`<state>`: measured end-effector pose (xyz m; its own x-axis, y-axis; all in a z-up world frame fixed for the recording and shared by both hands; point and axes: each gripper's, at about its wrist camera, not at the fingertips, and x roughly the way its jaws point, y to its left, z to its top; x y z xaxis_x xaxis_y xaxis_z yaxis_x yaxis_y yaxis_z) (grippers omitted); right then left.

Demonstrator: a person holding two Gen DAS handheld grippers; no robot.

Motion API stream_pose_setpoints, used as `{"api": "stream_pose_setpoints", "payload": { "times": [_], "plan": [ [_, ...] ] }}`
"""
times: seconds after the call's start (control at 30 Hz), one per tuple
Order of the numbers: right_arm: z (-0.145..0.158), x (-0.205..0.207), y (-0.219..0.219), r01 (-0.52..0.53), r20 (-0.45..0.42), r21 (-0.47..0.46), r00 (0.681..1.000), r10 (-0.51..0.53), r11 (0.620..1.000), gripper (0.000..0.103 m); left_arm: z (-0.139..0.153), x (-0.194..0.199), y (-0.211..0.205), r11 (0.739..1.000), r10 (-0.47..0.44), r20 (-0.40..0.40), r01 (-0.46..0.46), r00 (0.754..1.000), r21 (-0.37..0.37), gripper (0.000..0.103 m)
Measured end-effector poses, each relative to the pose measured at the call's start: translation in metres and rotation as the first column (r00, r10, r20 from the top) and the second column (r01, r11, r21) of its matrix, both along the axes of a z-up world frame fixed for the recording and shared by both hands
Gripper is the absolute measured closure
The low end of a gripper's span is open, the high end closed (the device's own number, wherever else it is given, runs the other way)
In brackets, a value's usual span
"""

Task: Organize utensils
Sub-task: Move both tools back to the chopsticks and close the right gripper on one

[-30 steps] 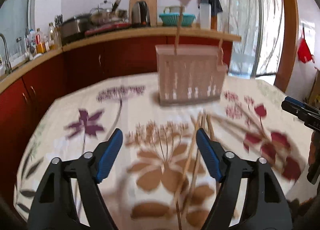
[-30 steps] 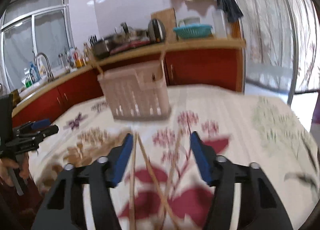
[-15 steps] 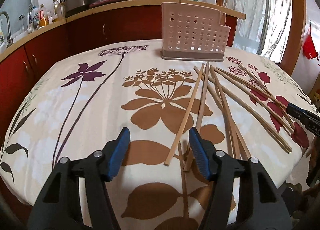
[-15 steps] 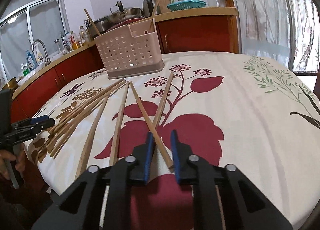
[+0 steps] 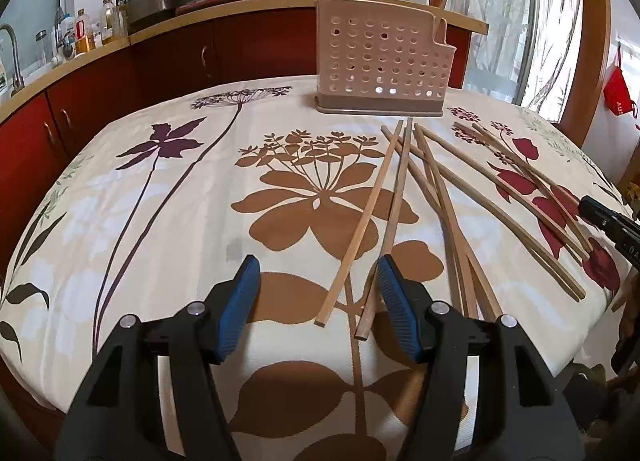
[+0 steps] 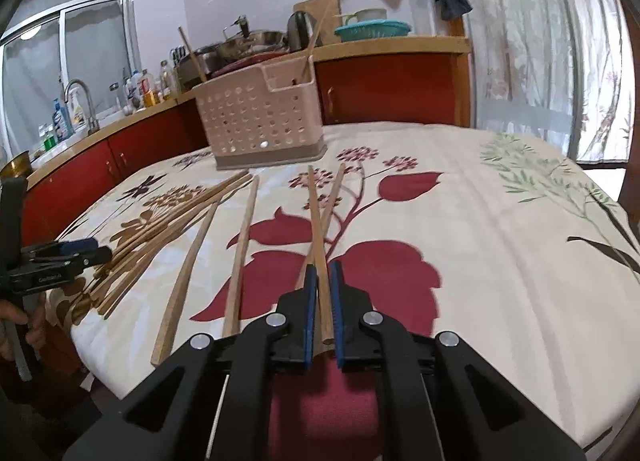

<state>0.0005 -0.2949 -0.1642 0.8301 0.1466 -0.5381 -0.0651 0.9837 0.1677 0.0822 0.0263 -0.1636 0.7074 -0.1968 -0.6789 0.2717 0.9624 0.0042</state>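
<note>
While its blue pads pinch 1 chopstick (image 6: pixel 320 245) near its end, ready to lift, the right gripper (image 6: pixel 322 301) lies low over the tablecloth (image 6: pixel 460 221); the left gripper (image 5: pixel 318 305) waits half open, empty, near 2 more, the holder (image 5: pixel 380 61) beyond.

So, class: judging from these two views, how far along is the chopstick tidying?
Done: two chopsticks already stand in the pink holder. In hand: the right tool is shut on one chopstick that lies on the tablecloth; the left tool is open around the near ends of two more. Left: about ten loose chopsticks scattered on the cloth.
</note>
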Motion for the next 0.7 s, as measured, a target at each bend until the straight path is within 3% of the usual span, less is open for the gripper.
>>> {"api": "stream_pose_setpoints", "payload": {
  "times": [0.2, 0.7],
  "plan": [
    [-0.008, -0.002, -0.01, 0.062, 0.001, -0.018, 0.998, -0.062, 0.998, 0.095, -0.001, 0.0, -0.001, 1.0, 0.003, 0.007, -0.003, 1.0, -0.005, 0.044],
    [-0.014, -0.005, -0.009, 0.072, 0.002, -0.006, 0.997, -0.072, 0.997, 0.095, -0.002, 0.002, 0.0, 0.999, -0.01, 0.021, 0.011, 1.0, -0.03, 0.058]
  ]
}}
